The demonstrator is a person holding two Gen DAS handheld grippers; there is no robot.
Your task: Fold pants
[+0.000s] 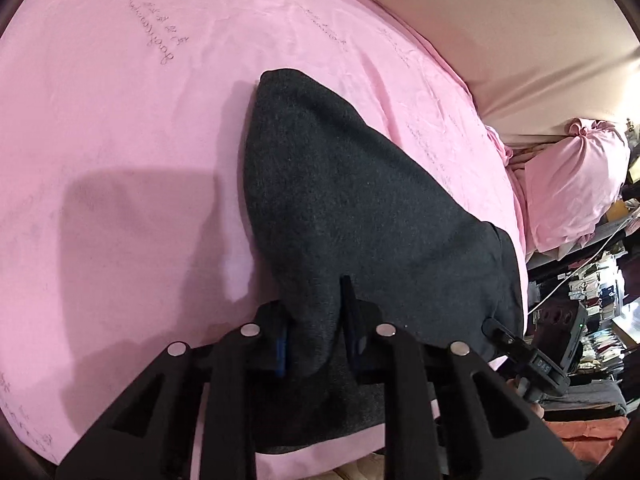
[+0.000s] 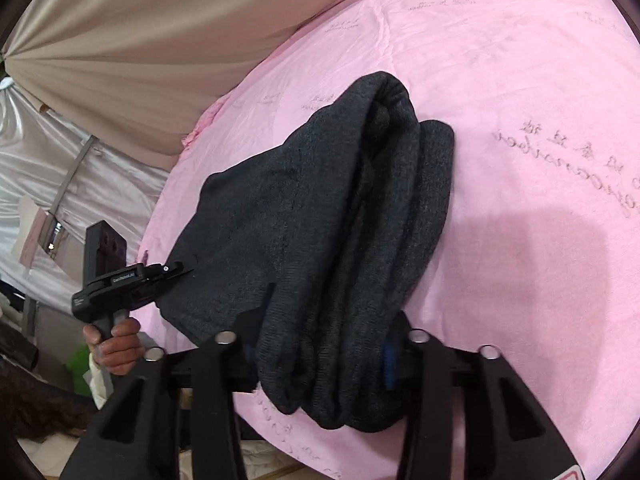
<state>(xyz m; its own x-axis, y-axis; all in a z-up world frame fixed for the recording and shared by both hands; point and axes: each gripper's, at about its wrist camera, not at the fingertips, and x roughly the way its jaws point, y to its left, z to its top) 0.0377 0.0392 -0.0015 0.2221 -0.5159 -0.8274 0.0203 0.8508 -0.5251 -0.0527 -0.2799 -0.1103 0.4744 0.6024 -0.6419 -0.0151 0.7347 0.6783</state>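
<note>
Left wrist: left gripper (image 1: 316, 320) clamped on near edge of dark pants (image 1: 352, 200), which stretch ahead over pink bed sheet (image 1: 120, 120). Right wrist: right gripper (image 2: 324, 344) clamped on bunched pants (image 2: 320, 208) folds; left gripper (image 2: 176, 270) off to its left, hand (image 2: 118, 346) on the handle.

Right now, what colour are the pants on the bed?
Dark charcoal grey pants, plain knit; the right wrist view shows them best.

pants (image 1: 360, 200) on bedsheet (image 1: 120, 120) | pillow (image 1: 576, 184) beyond sheet's right edge | curtain (image 1: 500, 20) behind
</note>
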